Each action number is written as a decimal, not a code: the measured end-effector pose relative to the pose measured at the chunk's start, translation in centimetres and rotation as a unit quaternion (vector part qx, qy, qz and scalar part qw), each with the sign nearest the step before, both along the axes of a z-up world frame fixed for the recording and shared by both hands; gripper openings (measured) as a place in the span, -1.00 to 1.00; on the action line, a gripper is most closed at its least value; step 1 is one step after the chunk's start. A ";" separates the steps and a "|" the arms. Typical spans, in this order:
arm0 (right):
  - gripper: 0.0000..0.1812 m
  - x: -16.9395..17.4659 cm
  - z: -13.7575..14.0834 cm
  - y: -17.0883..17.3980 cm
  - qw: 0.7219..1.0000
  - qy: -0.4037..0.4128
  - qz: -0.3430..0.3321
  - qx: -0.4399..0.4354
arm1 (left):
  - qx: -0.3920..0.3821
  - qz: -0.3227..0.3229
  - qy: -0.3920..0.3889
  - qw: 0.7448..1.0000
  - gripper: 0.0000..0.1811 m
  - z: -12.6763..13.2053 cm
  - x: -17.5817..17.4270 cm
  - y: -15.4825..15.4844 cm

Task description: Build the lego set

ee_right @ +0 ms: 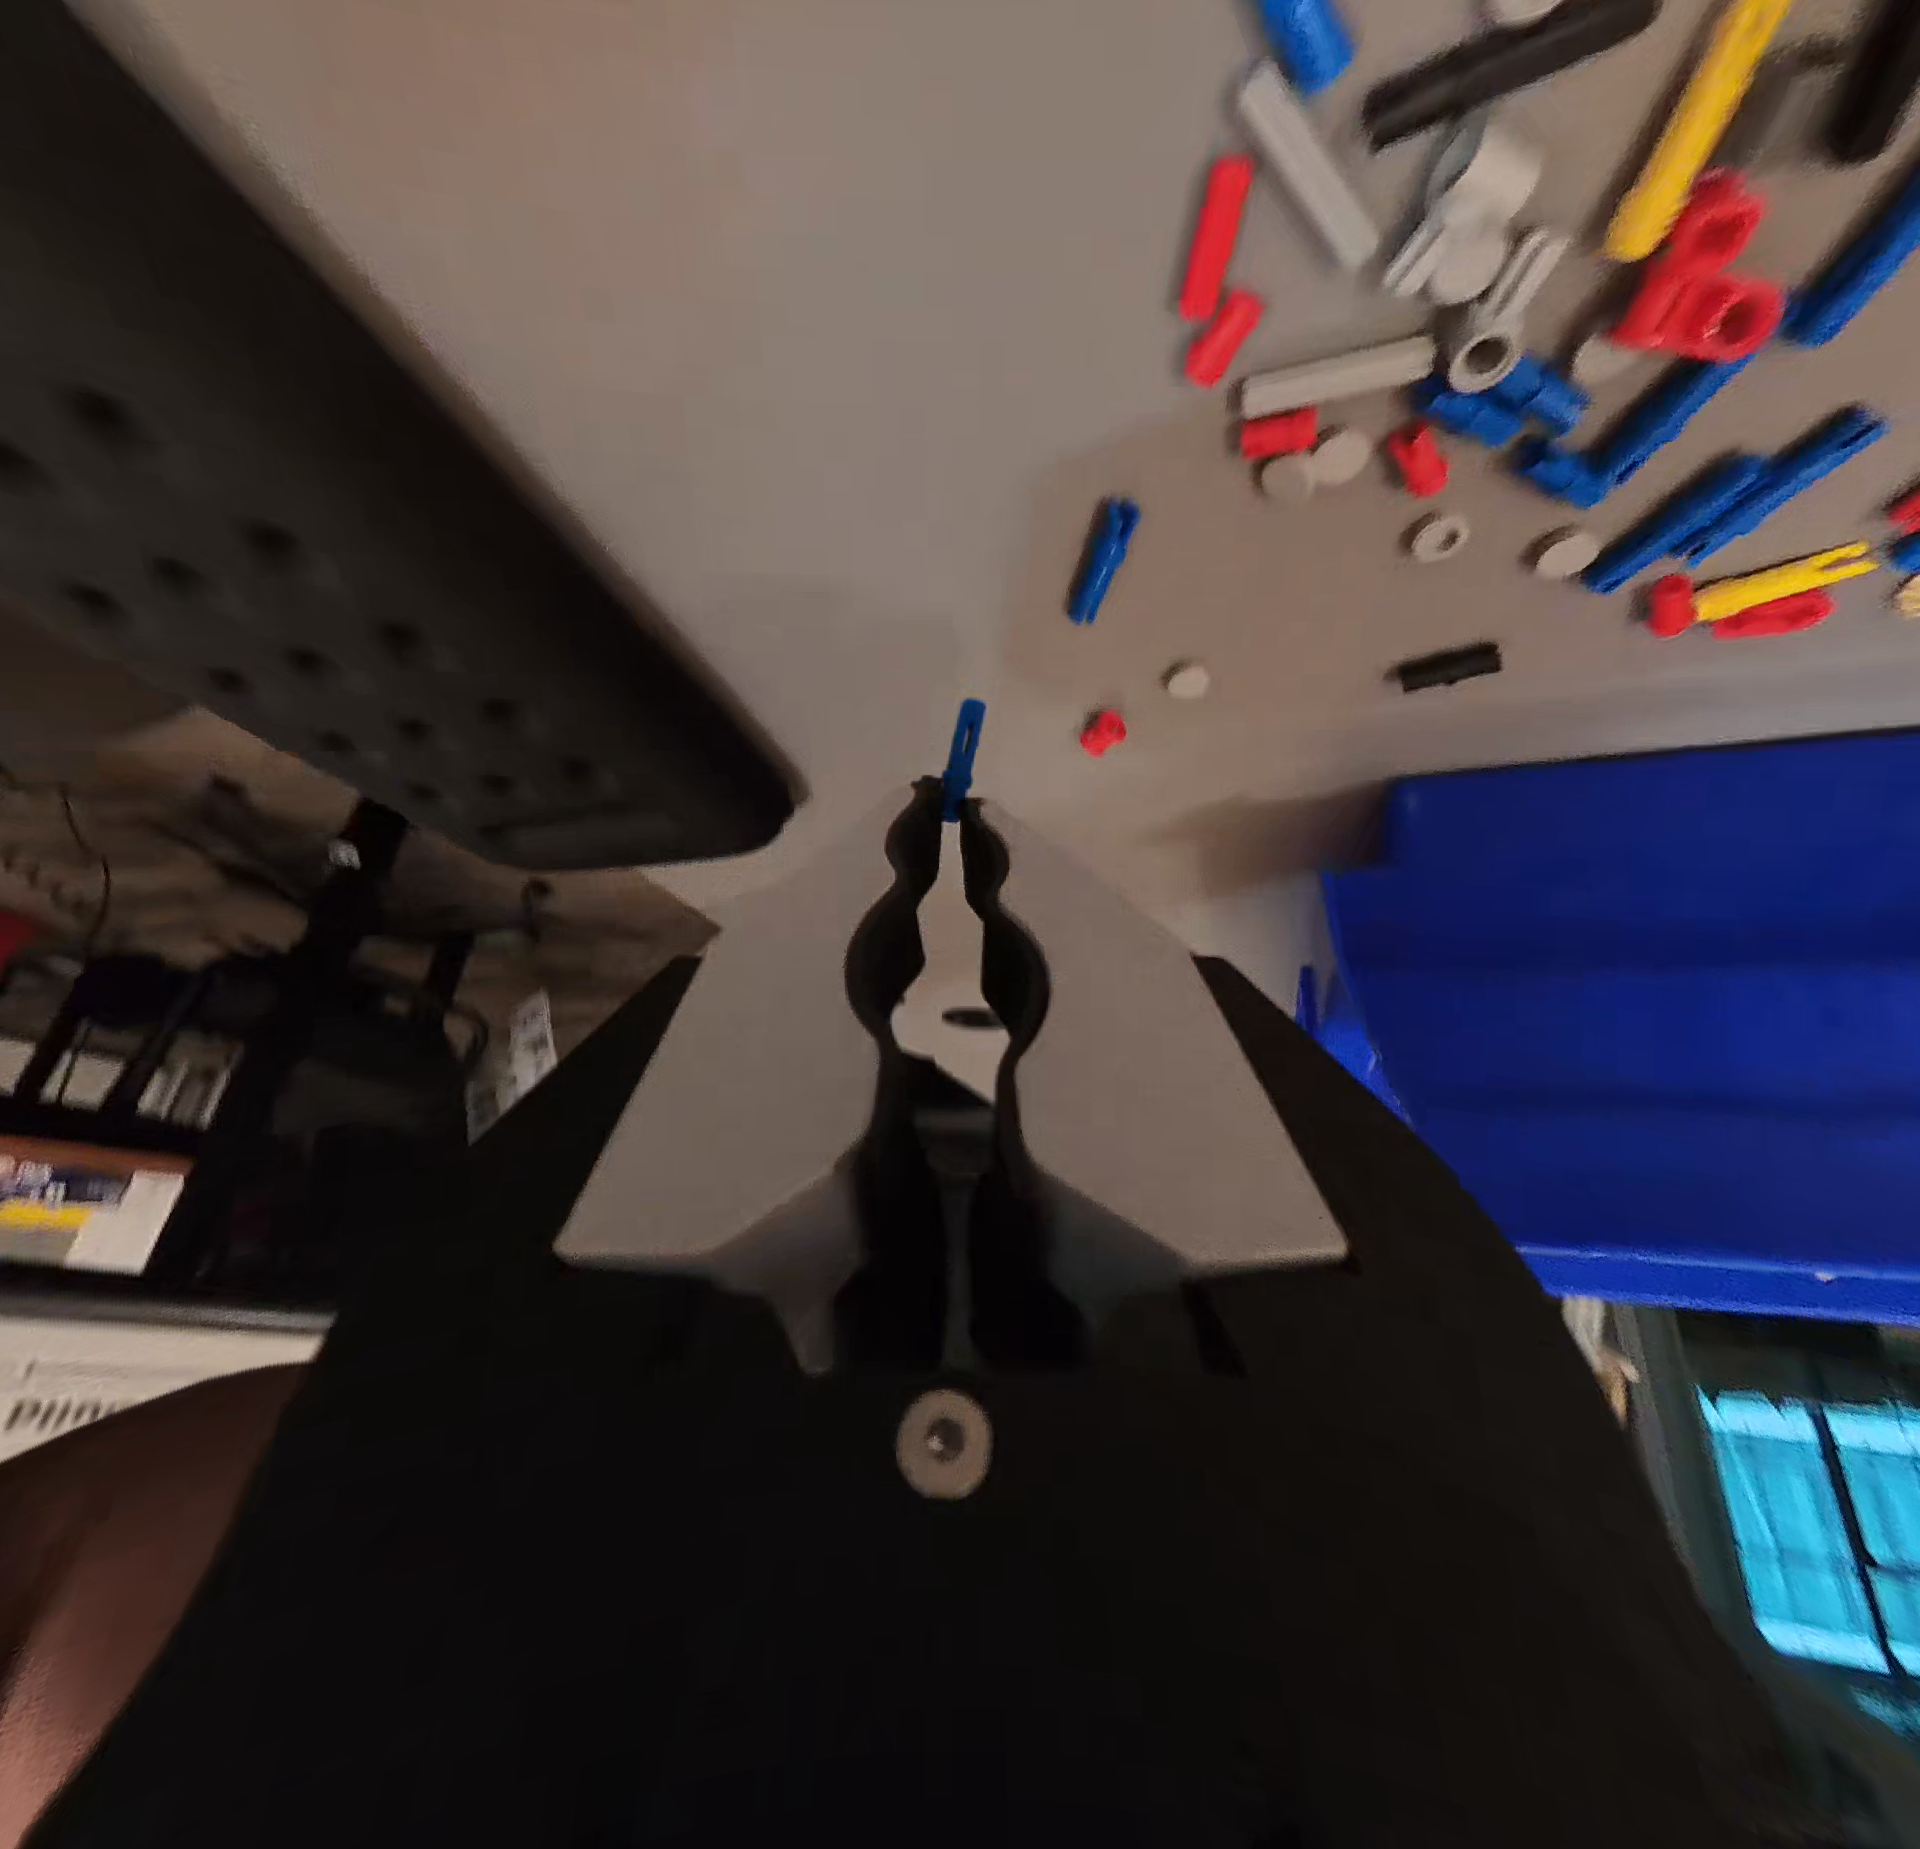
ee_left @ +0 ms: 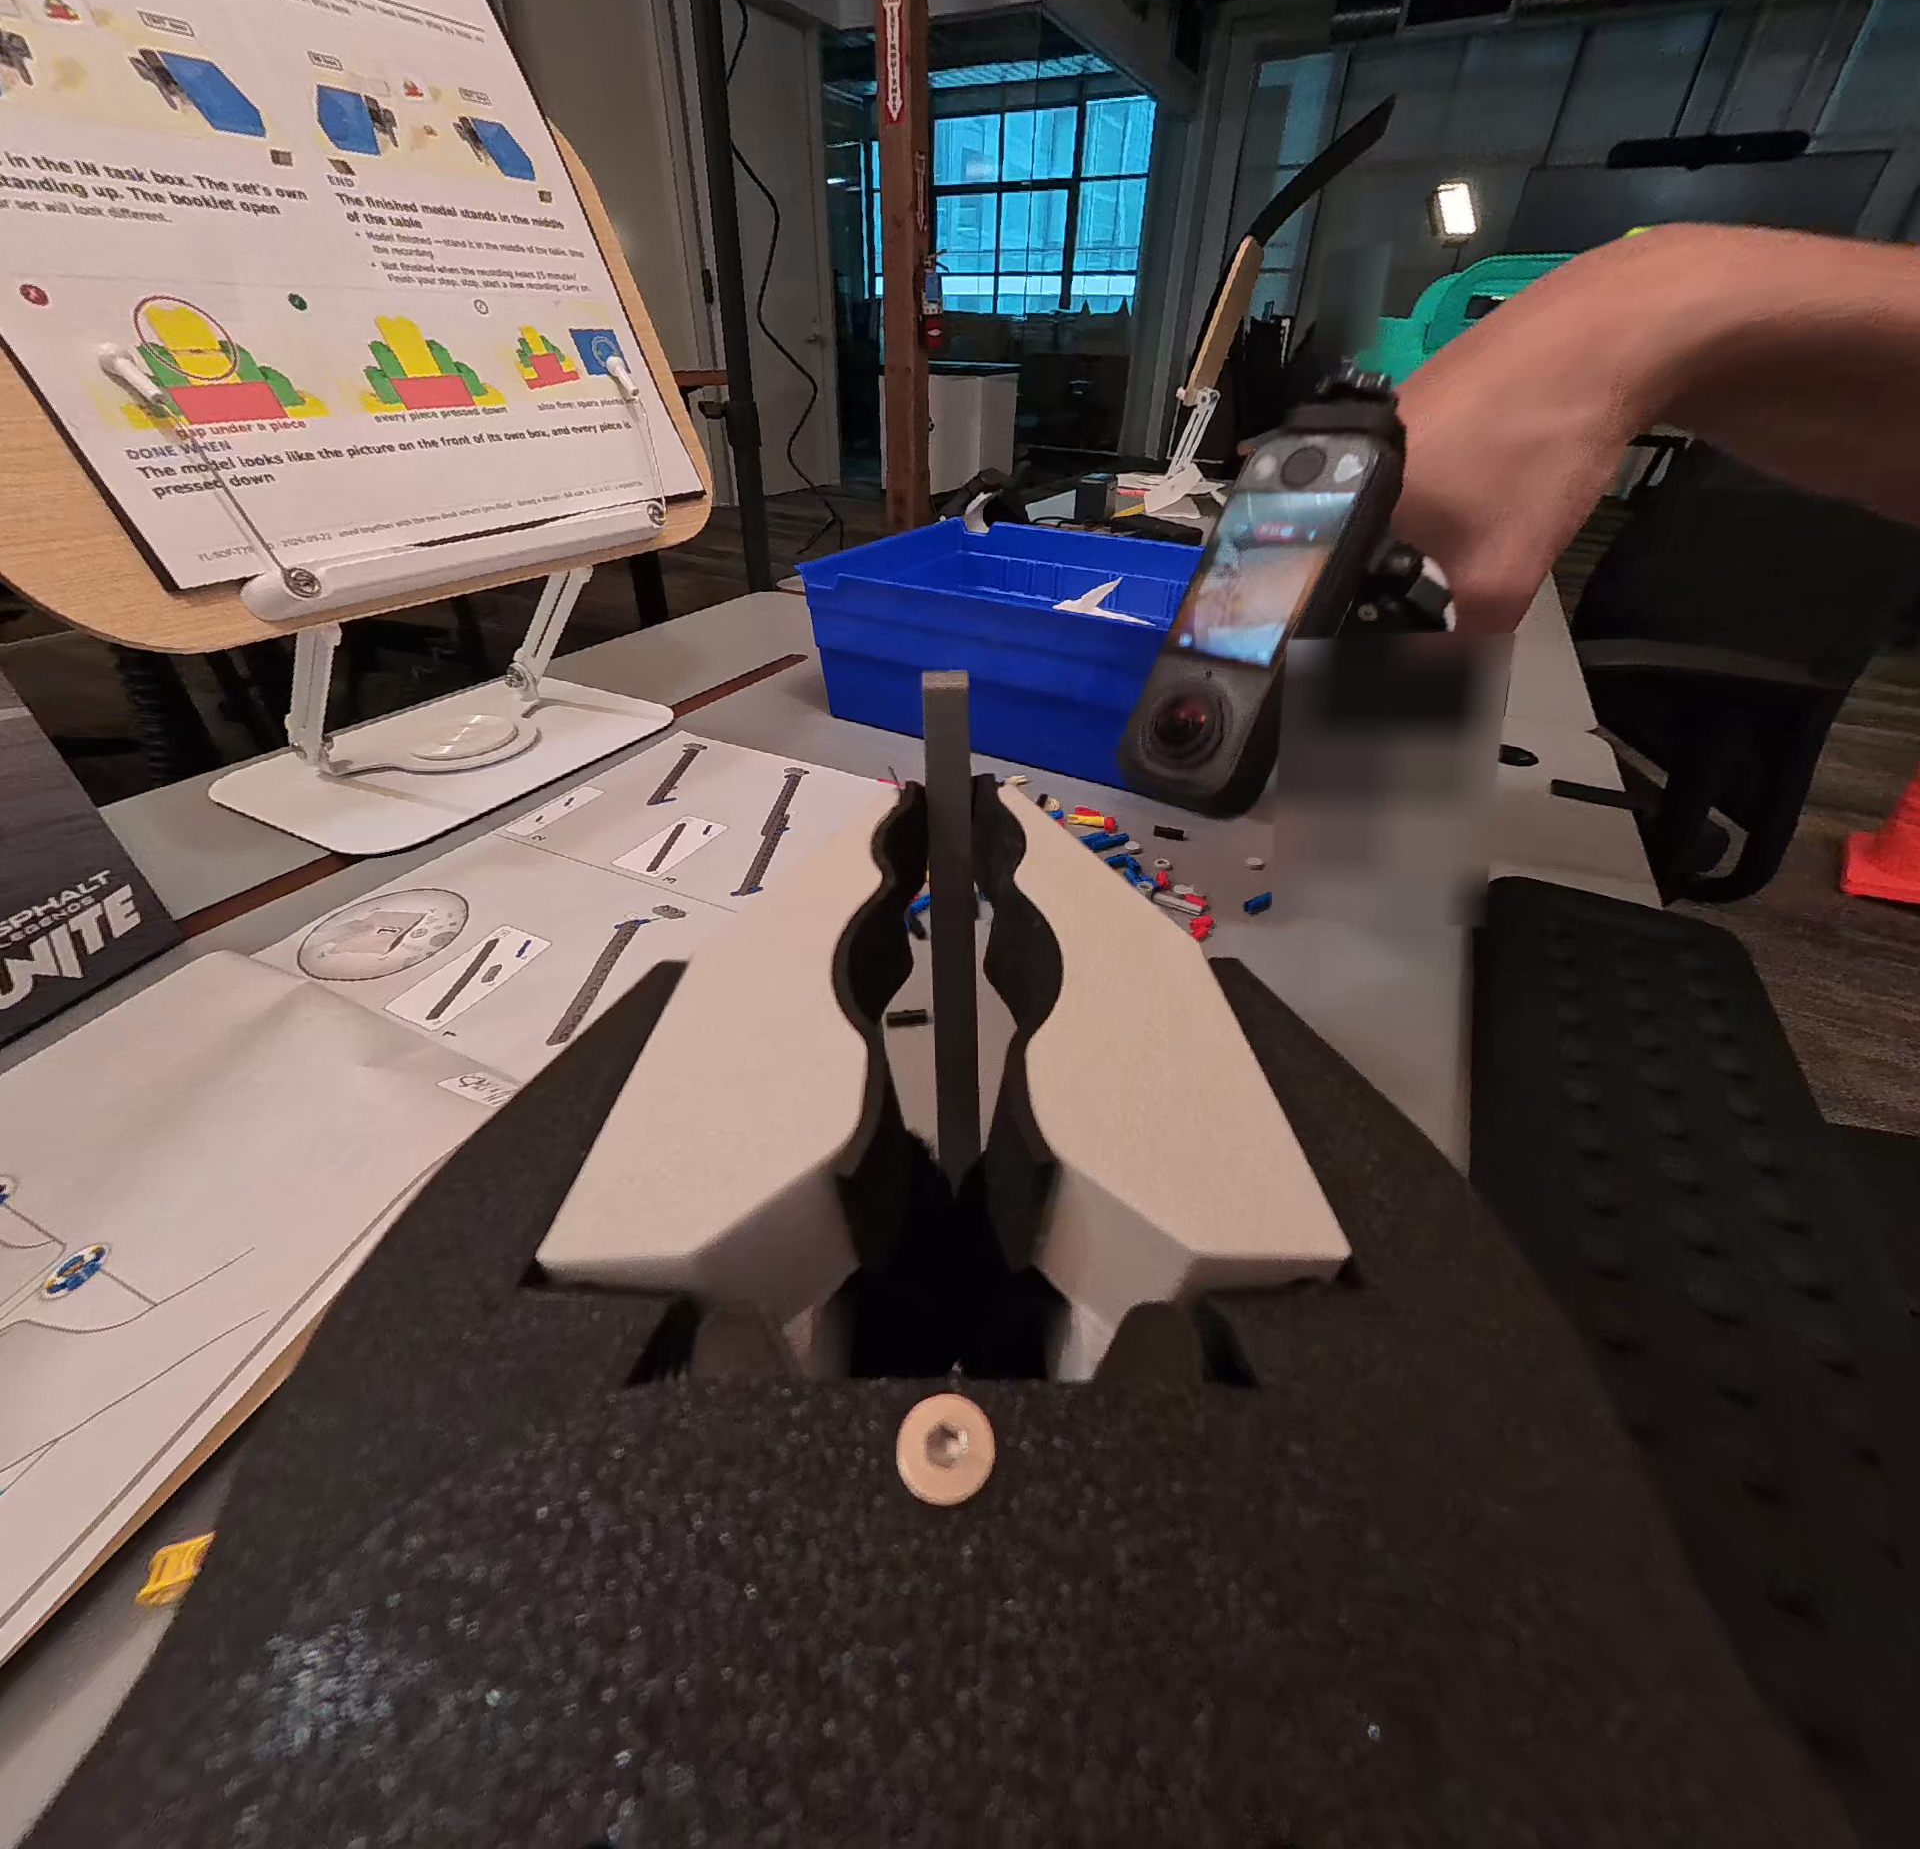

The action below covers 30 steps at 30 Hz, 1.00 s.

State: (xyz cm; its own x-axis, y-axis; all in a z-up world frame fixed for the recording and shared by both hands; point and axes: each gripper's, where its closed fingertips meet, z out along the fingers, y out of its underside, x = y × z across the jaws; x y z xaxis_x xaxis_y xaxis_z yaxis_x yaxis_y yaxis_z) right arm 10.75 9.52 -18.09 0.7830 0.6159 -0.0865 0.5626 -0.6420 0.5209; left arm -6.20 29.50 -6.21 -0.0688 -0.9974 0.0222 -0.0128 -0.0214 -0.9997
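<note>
Left gripper (ee_left: pixel 951 812) clamps a long dark grey plastic beam (ee_left: pixel 949 916); right gripper (ee_right: pixel 951 807) pinches a small blue plastic pin (ee_right: pixel 961 755). Line up pin with hole squarely before pushing.

Bin (ee_left: pixel 997 646) behind pcs (ee_left: pixel 1132 864), booklet (ee_left: pixel 343 978) left.

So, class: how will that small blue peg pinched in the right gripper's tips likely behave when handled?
The blue peg looks stiff and light. Held only by one end in the right gripper, it may pivot or slip. Being round, it would probably roll on the table.
</note>
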 end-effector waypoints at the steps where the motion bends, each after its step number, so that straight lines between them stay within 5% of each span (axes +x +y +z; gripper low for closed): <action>1: -0.96 0.2 0.1 -0.4 1.000 -0.014 0.007 -0.020 | -0.001 -0.002 0.000 1.000 -0.93 0.0 0.0 -0.1; 8: -0.96 0.5 -0.6 -0.7 0.995 -0.043 0.046 -0.072 | -0.004 -0.007 -0.001 1.000 -0.93 0.1 0.0 -0.3; 30: -0.96 0.3 -1.4 0.1 0.997 -0.020 0.050 -0.049 | 0.005 -0.013 0.004 1.000 -0.93 -0.2 0.2 -0.7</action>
State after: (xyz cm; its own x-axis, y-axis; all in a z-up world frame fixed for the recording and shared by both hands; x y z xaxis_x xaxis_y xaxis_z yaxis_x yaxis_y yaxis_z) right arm 11.04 9.66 -19.48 0.7217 0.6817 -0.1203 0.5993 -0.5283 0.6015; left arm -6.02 28.77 -6.42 -0.0939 -0.9955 0.0134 -0.0215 -0.0114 -0.9997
